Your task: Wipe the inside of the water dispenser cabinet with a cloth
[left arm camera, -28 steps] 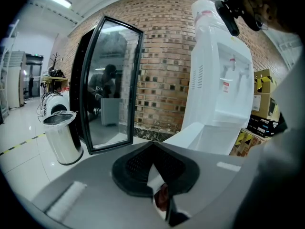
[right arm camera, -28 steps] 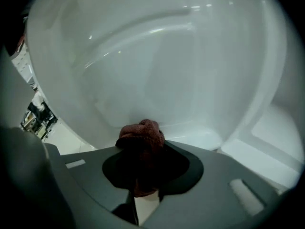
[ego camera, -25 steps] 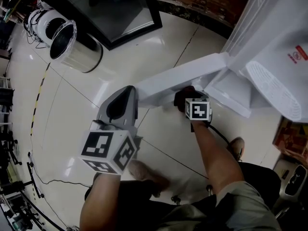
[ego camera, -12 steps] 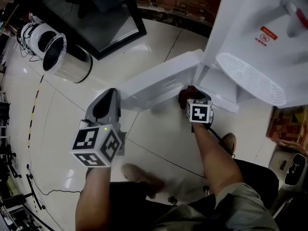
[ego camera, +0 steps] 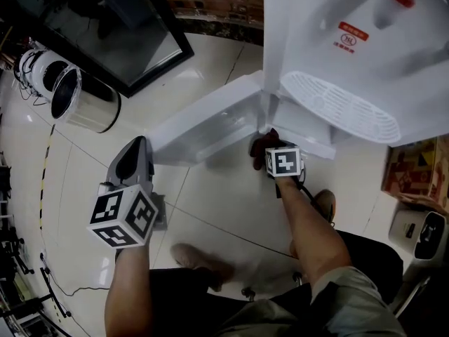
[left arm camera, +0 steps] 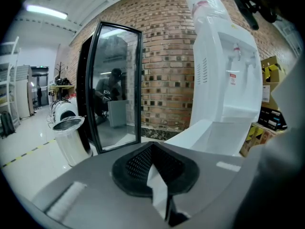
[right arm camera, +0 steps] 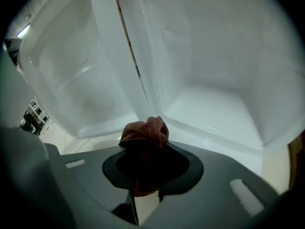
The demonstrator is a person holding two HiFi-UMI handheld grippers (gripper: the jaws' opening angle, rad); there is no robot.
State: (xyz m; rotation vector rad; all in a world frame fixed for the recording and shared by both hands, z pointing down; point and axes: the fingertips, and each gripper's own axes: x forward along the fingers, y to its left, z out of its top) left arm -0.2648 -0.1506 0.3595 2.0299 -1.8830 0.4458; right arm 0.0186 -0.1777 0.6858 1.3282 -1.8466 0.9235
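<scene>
Your left tongs (left arm camera: 159, 190) are pressed together with nothing in them, low left in the head view, over the floor (ego camera: 210, 213). Your right tongs (right arm camera: 143, 185) are partly apart and clamped on the dark red cloth (right arm camera: 145, 132), which is bunched between them. In the head view the cloth sits at frame centre, at the front lip of the open cabinet (right arm camera: 214, 109), by the hinge of the door (ego camera: 210, 121). There's a red label (ego camera: 346, 38) on the water dispenser (ego camera: 330, 5), print too small to read.
</scene>
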